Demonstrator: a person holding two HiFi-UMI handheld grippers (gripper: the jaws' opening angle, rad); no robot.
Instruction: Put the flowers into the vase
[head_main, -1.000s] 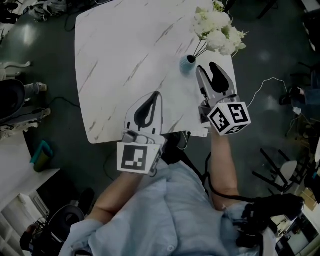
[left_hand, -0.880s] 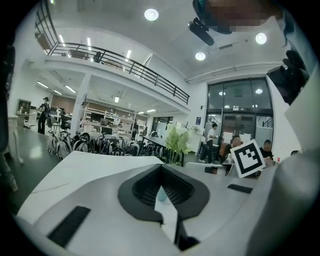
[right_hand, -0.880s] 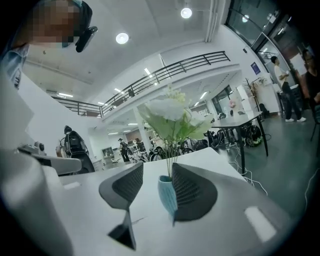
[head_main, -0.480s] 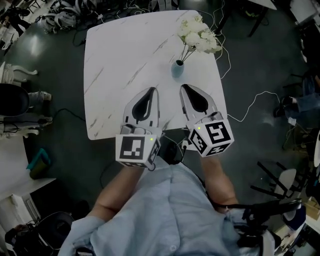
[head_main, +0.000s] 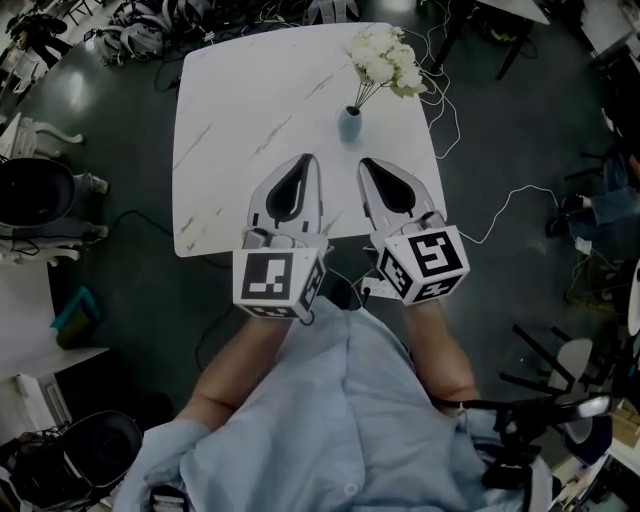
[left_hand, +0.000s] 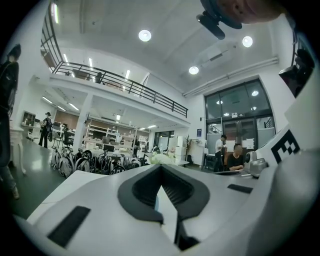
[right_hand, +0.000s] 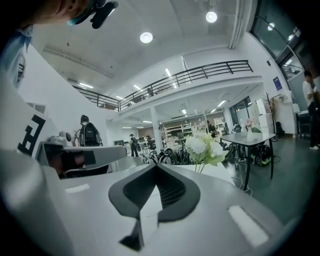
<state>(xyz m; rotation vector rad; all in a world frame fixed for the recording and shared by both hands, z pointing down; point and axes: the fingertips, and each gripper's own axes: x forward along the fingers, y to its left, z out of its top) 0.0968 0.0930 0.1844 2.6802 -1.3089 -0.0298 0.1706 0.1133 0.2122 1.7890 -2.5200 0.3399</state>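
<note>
A small blue vase (head_main: 349, 124) stands upright near the far right of the white marble table (head_main: 240, 110). White flowers (head_main: 385, 58) sit in it and lean to the right. My left gripper (head_main: 309, 158) and right gripper (head_main: 364, 162) hover side by side over the table's near edge, short of the vase and apart from it. Both are shut with nothing in them. In the right gripper view the flowers (right_hand: 202, 147) show just past the closed tips (right_hand: 156, 165), with the vase hidden. The left gripper (left_hand: 161, 166) points level at the table, the flowers (left_hand: 159, 158) pale above its tip.
Cables (head_main: 470, 215) trail on the dark floor right of the table. A dark chair (head_main: 30, 195) stands at the left and black stands (head_main: 545, 345) at the lower right. The person's light blue shirt (head_main: 330, 420) fills the bottom of the head view.
Both grippers have pulled back from the vase toward the person and risen. The right gripper, open beside the vase a second ago, has shut. The flowers stay in the vase.
</note>
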